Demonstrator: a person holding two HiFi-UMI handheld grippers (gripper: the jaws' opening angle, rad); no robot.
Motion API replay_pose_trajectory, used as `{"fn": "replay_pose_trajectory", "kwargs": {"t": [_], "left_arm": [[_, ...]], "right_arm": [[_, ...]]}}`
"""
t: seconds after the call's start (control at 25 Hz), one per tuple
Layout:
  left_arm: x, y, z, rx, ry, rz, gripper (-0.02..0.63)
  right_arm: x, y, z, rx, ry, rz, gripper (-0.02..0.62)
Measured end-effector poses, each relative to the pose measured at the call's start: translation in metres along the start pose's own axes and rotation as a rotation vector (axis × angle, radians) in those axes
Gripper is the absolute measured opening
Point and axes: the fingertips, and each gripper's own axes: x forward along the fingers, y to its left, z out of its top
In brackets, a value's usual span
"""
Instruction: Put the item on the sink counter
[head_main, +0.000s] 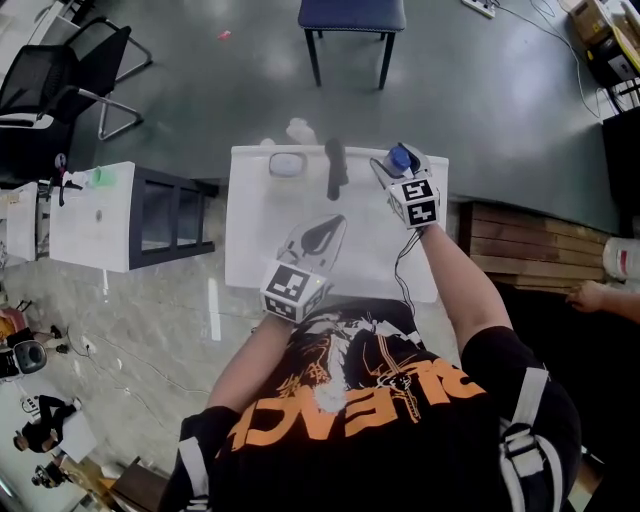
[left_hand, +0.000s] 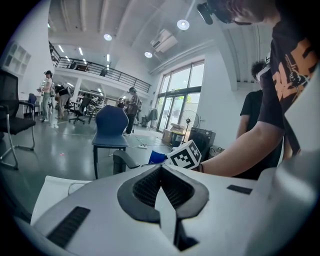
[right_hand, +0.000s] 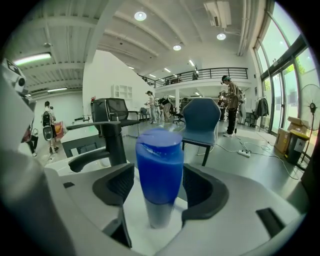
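Note:
A blue bottle (head_main: 399, 158) with a pale lower end stands upright at the back right corner of the white sink counter (head_main: 260, 250). My right gripper (head_main: 390, 166) surrounds it. In the right gripper view the bottle (right_hand: 160, 165) sits between the dark pads (right_hand: 117, 184), with a gap on each side, so the right gripper (right_hand: 159, 189) is open. My left gripper (head_main: 333, 224) hovers over the counter's front middle. In its own view the left gripper (left_hand: 161, 172) is shut on nothing. The bottle (left_hand: 157, 157) shows there beyond the jaws.
A black faucet (head_main: 336, 168) and a small oval dish (head_main: 286, 164) stand at the counter's back edge, left of the bottle. A white cabinet (head_main: 95, 215) is to the left, a blue chair (head_main: 350, 20) behind, and wooden slats (head_main: 530, 240) with another person's hand (head_main: 600, 297) to the right.

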Motion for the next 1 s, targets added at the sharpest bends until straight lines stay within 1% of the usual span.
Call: {"fn": "replay_pose_trajectory", "kwargs": {"t": [0.2,0.36,0.48,0.6,0.8,1.0], "left_arm": [[-0.002,0.002,0.003,-0.012,-0.025,-0.002,0.015],[-0.005,0.005,0.009,-0.036,-0.049,-0.003,0.015],[-0.006,0.003,0.015,-0.037,-0.066,-0.013,0.015],[-0.012,0.003,0.021,-0.037,-0.081,-0.014,0.015],[-0.021,0.007,0.033,-0.032,-0.120,-0.016,0.015],[-0.036,0.006,0.055,-0.004,-0.166,-0.028,0.015]], "right_arm": [[-0.026,0.000,0.016,-0.001,-0.062,-0.012,0.331],[-0.046,0.002,0.027,-0.012,-0.091,-0.023,0.331],[-0.061,0.000,0.038,-0.013,-0.117,-0.038,0.331],[-0.079,0.006,0.051,-0.016,-0.151,-0.036,0.331],[-0.120,0.021,0.088,-0.017,-0.256,-0.030,0.330],[-0.171,0.038,0.128,-0.001,-0.361,-0.016,0.314]]}}
